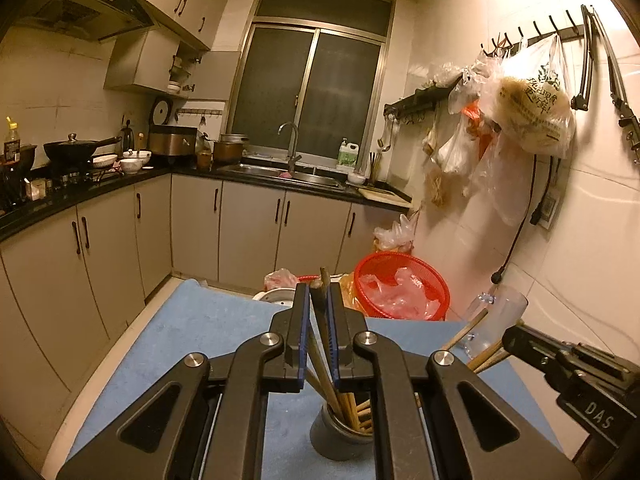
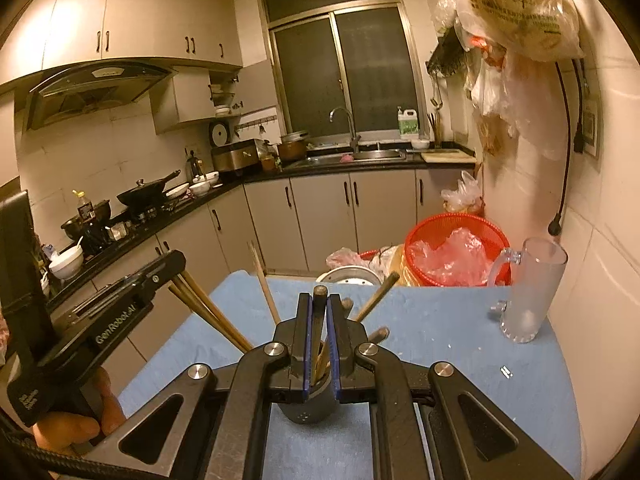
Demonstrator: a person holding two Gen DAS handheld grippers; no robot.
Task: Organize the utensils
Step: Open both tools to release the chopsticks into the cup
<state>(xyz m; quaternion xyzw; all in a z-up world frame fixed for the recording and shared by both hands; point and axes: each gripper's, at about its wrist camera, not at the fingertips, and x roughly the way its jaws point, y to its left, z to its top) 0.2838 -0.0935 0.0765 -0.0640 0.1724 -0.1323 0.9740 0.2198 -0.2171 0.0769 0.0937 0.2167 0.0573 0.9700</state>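
Observation:
A dark grey holder cup point(image 1: 340, 436) full of wooden chopsticks point(image 1: 356, 408) stands on the blue cloth. My left gripper point(image 1: 319, 292) is shut on a few chopsticks point(image 1: 322, 280) whose lower ends reach into the cup. In the right wrist view the same cup point(image 2: 308, 404) sits just under my right gripper point(image 2: 319, 300), which is shut on one dark-tipped chopstick point(image 2: 319, 294) standing in the cup. The left gripper point(image 2: 176, 276) shows at the left there, holding its chopsticks point(image 2: 212, 316). Other chopsticks point(image 2: 378, 294) lean out of the cup.
A frosted glass mug point(image 2: 528, 292) stands on the blue cloth point(image 2: 440, 344) at the right, near the tiled wall. A red basket point(image 2: 456, 252) with plastic bags sits beyond the table's far edge. Kitchen counters and a sink point(image 1: 280, 170) lie further back.

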